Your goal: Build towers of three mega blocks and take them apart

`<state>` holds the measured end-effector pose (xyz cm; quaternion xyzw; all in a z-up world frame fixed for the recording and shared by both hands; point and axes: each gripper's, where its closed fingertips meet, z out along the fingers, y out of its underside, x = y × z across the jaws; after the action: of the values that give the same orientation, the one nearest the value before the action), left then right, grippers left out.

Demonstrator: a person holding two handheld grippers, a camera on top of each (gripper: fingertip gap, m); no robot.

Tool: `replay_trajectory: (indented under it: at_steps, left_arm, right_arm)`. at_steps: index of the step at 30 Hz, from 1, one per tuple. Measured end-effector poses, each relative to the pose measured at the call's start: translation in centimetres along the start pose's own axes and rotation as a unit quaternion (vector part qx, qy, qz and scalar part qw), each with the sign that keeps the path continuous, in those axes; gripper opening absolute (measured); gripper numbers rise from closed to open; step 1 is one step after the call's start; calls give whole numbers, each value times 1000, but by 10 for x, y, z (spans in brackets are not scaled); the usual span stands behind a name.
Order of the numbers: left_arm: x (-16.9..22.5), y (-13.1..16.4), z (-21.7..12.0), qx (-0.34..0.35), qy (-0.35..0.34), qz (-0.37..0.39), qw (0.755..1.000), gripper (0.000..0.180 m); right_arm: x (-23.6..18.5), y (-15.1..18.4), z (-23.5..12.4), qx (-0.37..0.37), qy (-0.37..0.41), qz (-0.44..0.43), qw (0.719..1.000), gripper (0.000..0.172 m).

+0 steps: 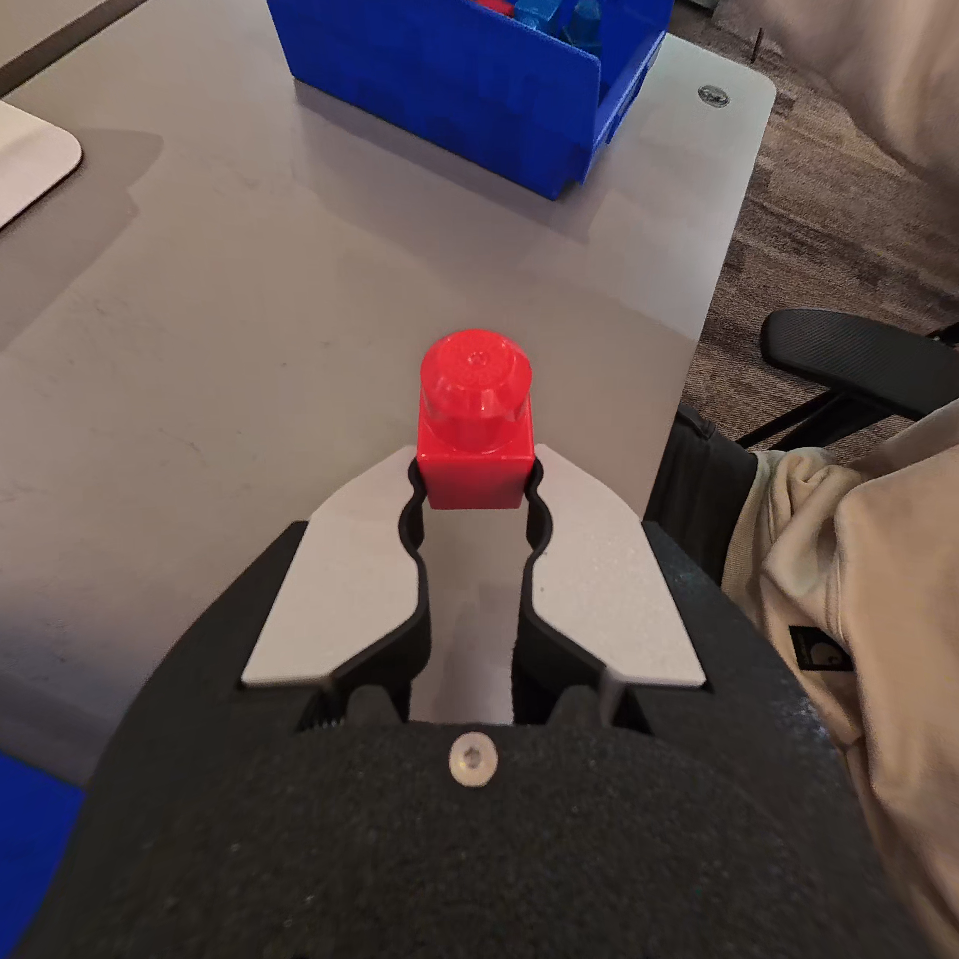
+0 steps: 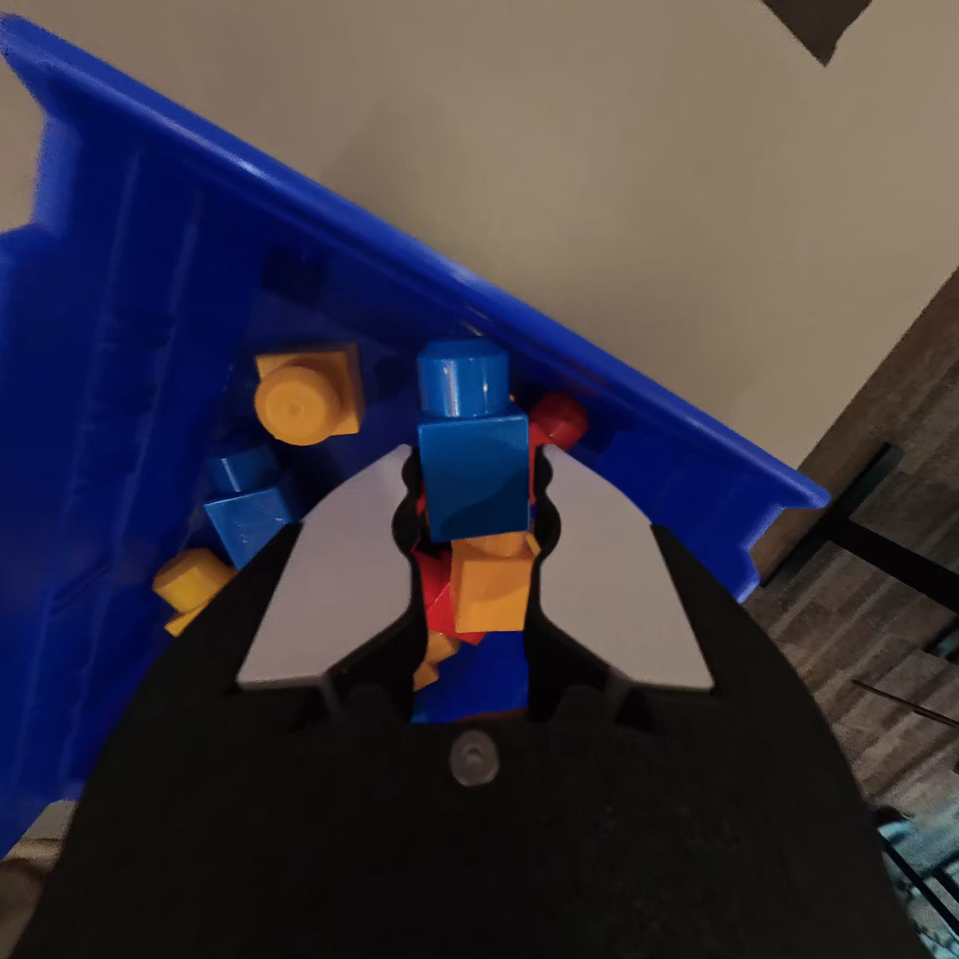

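Observation:
In the left wrist view my left gripper (image 1: 475,469) is shut on a red mega block (image 1: 475,415), with both black pads against its sides. It holds the block stud-forward above the grey table (image 1: 259,311). In the right wrist view my right gripper (image 2: 475,467) reaches into the blue bin (image 2: 155,259). A blue block (image 2: 472,456) stands between its fingertips, but a sliver of red shows between the block and the right pad, so the pads do not press on it. Loose orange (image 2: 306,399), blue (image 2: 249,514) and red (image 2: 558,420) blocks lie around it.
The blue bin (image 1: 441,93) stands at the far side of the table, near its right edge. A white flat object (image 1: 31,161) lies at the left. A person's beige sleeve (image 1: 856,597) and a black chair (image 1: 851,358) are to the right, off the table.

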<state>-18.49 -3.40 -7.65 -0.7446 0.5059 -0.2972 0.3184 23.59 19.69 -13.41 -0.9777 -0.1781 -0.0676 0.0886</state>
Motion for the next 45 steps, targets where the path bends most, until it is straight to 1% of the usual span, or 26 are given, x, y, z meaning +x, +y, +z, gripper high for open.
replay_trajectory:
  at_steps: [2, 3, 4, 6, 8, 10, 11, 12, 14, 16, 18, 19, 20, 21, 22, 25, 27, 31, 33, 35, 37, 38, 39, 41, 42, 45]
  left_arm:
    - [-2, 1, 2, -1, 2, -5, 1000, 36]
    - [-2, 2, 3, -1, 2, -6, 1000, 36]
    - [-3, 2, 3, 0, 1, -8, 1000, 36]
    - [-4, 2, 3, 2, 3, -11, 1000, 36]
    - [-5, 3, 3, 1, 4, -12, 1000, 36]
    - [-5, 5, 4, -2, 6, -13, 1000, 36]
    - [-5, 6, 5, -3, 9, -13, 1000, 36]
    - [-5, 7, 5, -4, 11, -14, 1000, 36]
    - [-7, 8, 7, -3, 18, -20, 1000, 36]
    - [-8, 10, 10, -3, 23, -26, 999, 36]
    - [-11, 15, 13, -9, 24, -30, 999, 36]
    - [-13, 17, 14, -12, 23, -31, 999, 36]
    - [-14, 19, 16, -14, 25, -33, 999, 36]
    - [-15, 20, 18, -13, 30, -35, 999, 36]
    - [-15, 20, 19, -9, 38, -40, 998, 36]
    - [-10, 21, 23, -2, 74, -48, 996, 36]
    - [-6, 22, 24, 4, 92, -43, 995, 36]
    - [1, 20, 27, 14, 108, -23, 994, 36]
    - [-4, 22, 37, 8, 83, -1, 997, 36]
    - [-9, 26, 52, -15, 61, 14, 998, 36]
    - [-7, 24, 65, -27, 63, 29, 997, 36]
    - [-2, 23, 70, -28, 73, 42, 996, 36]
    - [4, 20, 74, -27, 83, 54, 995, 36]
    - [15, 16, 78, -22, 104, 69, 992, 36]
    - [19, 15, 78, -22, 112, 72, 991, 36]
    - [27, 8, 76, -7, 136, 68, 988, 36]
  right_arm:
    - [2, 0, -4, 10, 12, -11, 1000, 59]
    - [1, 0, -12, 25, 14, -18, 999, 60]
    - [2, -2, -26, 52, 23, -22, 998, 60]
    - [-3, -8, -69, 147, 38, -16, 988, 59]
    - [-37, -6, -122, 277, -4, -9, 961, 57]
    - [-100, 14, -165, 384, -89, -26, 919, 52]
    - [-137, 28, -179, 422, -139, -43, 895, 50]
    - [-175, 47, -185, 440, -188, -63, 876, 54]
    - [-245, 78, -186, 472, -280, -80, 832, 49]
    - [-302, 101, -167, 476, -355, -78, 801, 49]
    - [-344, 115, -150, 485, -414, -56, 768, 47]
    - [-362, 121, -144, 480, -440, -59, 757, 48]
    - [-371, 124, -135, 472, -436, -68, 763, 51]
    - [-374, 124, -127, 474, -415, -75, 773, 50]
    - [-379, 125, -124, 478, -407, -83, 774, 48]
    - [-398, 128, -122, 459, -445, -104, 762, 49]
    - [-402, 126, -118, 463, -439, -118, 761, 48]
    - [-409, 117, -122, 474, -468, -116, 737, 48]
    - [-405, 106, -119, 476, -447, -121, 747, 47]
    - [-399, 91, -114, 482, -401, -142, 766, 46]
    - [-393, 76, -109, 479, -363, -170, 781, 47]
    - [-393, 71, -109, 478, -362, -183, 779, 47]
    - [-395, 68, -114, 478, -376, -192, 770, 48]
    - [-404, 70, -134, 480, -444, -202, 729, 46]
    - [-406, 70, -140, 478, -466, -202, 717, 46]
    - [-413, 73, -143, 473, -489, -213, 701, 48]
